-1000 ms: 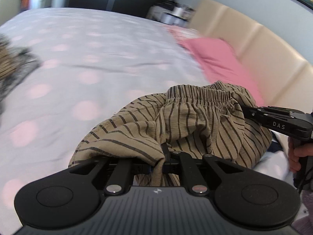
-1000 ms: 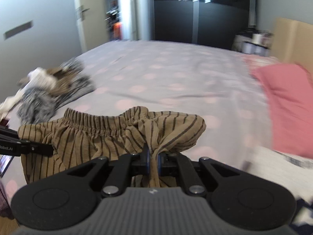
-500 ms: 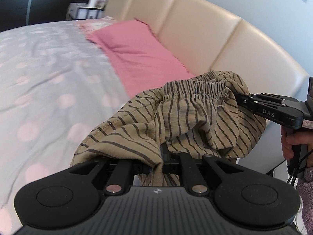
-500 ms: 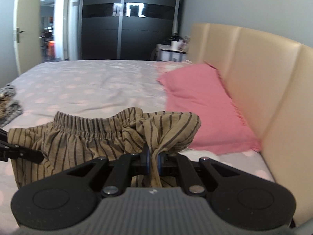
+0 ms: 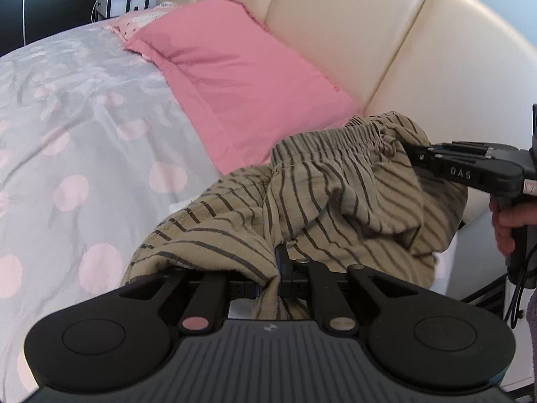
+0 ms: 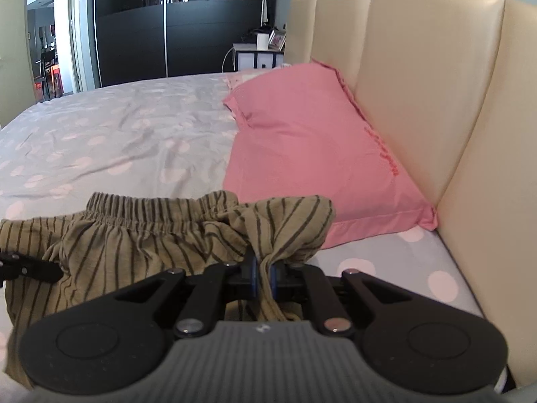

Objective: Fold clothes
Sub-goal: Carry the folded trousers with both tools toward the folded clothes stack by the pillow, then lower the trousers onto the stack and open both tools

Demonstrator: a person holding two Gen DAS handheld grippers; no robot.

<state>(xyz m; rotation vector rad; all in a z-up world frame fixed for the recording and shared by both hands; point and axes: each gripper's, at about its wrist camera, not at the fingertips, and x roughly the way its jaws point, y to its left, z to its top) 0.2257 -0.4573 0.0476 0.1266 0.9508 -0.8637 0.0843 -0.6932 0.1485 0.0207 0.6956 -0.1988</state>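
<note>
The left gripper [image 5: 282, 268] is clenched on one side of the striped shorts [image 5: 335, 194], and the right gripper [image 6: 263, 268] is clenched on the other. The garment hangs between them, its elastic waistband [image 6: 151, 208] running left to right from claw to claw, so neither hand is nearer. It hangs over the near corner of the spotted bedsheet [image 6: 117, 141], just short of the pink pillow [image 6: 302, 141], with the cream headboard [image 6: 419, 84] to the right. A second ago the open middle of the bed lay beyond the shorts; now pillow and headboard fill the view.
</note>
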